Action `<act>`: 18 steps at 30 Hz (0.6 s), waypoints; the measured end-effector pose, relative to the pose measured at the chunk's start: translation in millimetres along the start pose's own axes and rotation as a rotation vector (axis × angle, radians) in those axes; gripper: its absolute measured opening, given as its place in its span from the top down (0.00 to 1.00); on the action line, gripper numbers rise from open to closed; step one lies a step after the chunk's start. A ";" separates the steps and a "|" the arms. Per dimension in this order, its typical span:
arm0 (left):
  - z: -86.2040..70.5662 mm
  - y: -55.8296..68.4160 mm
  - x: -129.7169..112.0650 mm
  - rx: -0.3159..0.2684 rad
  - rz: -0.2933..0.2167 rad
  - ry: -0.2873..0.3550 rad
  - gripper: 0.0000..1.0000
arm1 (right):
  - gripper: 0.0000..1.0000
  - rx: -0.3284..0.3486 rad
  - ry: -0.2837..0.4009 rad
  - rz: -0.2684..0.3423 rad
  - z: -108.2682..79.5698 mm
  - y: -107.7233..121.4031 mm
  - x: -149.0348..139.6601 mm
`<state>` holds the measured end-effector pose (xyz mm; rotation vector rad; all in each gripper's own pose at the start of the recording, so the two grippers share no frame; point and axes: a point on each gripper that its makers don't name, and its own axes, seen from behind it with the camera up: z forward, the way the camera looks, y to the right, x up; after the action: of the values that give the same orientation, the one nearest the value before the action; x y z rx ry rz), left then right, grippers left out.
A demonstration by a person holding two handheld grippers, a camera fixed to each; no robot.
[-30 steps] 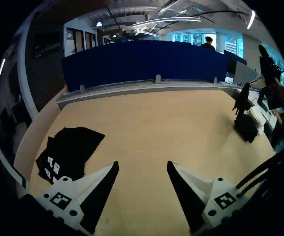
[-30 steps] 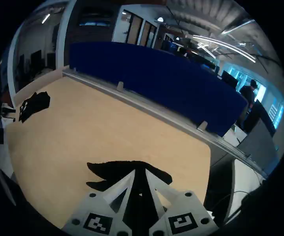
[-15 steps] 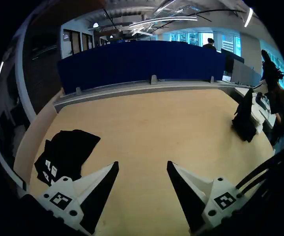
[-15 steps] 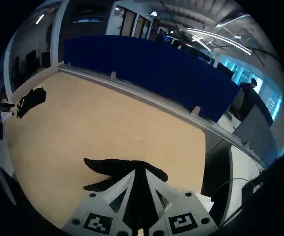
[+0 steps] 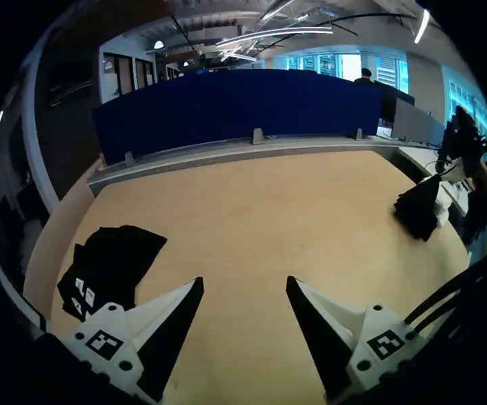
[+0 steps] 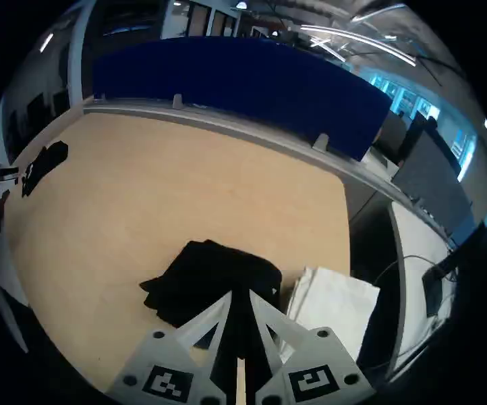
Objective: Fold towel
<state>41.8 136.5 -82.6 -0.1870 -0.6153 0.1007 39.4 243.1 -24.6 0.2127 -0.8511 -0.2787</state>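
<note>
Open office, light wood table, blue partition along its far edge.

Black towel: bunched on the table directly ahead of the right gripper, with part of it running in between the fingers. Those fingers are drawn almost together with dark cloth between them, so I read this as a pinch on the towel. In the left gripper view the same cloth rises to a peak far off to that tool's right, which fits a held edge.

Just to the right of the right gripper's tips lies a white folded cloth, touching or nearly touching the towel; I cannot tell which.

Left gripper: spread wide, holding nothing, bare wood between its fingers. A black heap with small white tags lies to its left, close by.

Step, my judgement: towel fetched to the work area, not yet spread, no fold made.

Next: lay it flat in front of both tools, then bring the left gripper across to take a second corner. Risk: dragging the white cloth along.
</note>
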 end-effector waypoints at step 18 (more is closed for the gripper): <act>-6.4 -7.9 -4.7 0.015 0.013 -0.008 0.10 | 0.98 -0.078 -0.147 0.138 21.7 9.8 -98.6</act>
<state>42.0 127.2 -88.8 -0.1765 -0.6207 0.1185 -37.4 282.9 -77.6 0.0607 -0.9935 -0.1991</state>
